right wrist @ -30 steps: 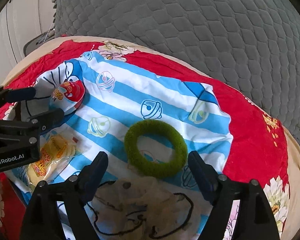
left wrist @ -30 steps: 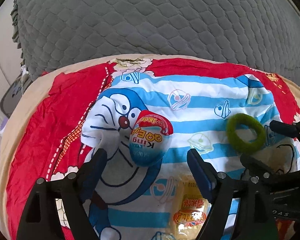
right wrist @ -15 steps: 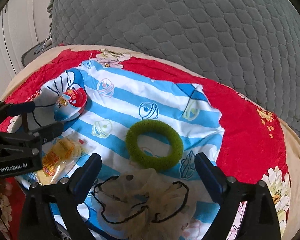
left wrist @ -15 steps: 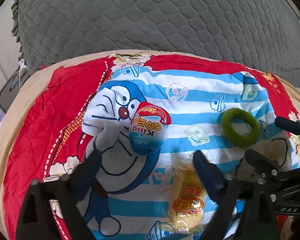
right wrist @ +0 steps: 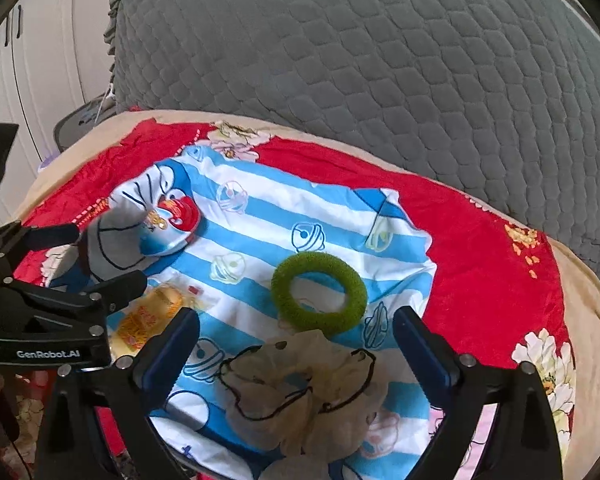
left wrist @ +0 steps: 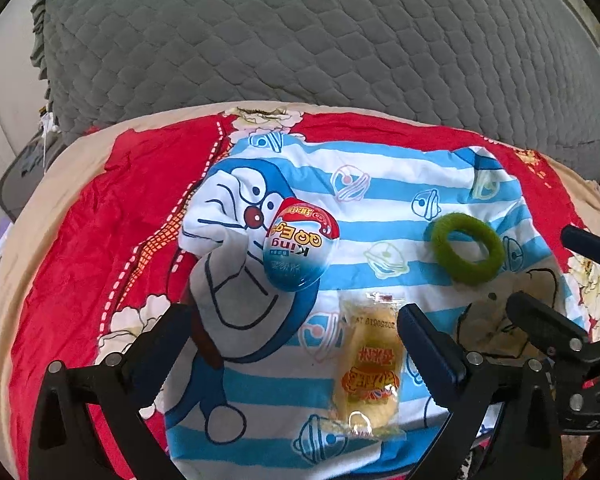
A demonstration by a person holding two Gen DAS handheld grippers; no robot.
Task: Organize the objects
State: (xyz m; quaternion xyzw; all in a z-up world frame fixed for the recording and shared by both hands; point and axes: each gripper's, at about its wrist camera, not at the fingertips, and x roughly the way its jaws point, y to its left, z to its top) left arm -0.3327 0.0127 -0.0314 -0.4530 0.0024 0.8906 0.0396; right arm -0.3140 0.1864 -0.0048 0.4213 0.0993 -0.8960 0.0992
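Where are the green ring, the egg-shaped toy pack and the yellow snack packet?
green ring (right wrist: 356, 292), right wrist view, on its right band.
egg-shaped toy pack (left wrist: 300, 252), left wrist view, on its printed front.
yellow snack packet (left wrist: 370, 376), left wrist view, on its label.

One egg-shaped snack (left wrist: 300, 248), one yellow packet (left wrist: 370, 376), two hair ties (right wrist: 319, 295).

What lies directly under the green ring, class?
The green ring rests on the blue-and-white striped cartoon cloth, whose stripes show through its hole. Whatever the ring's own band covers cannot be seen.
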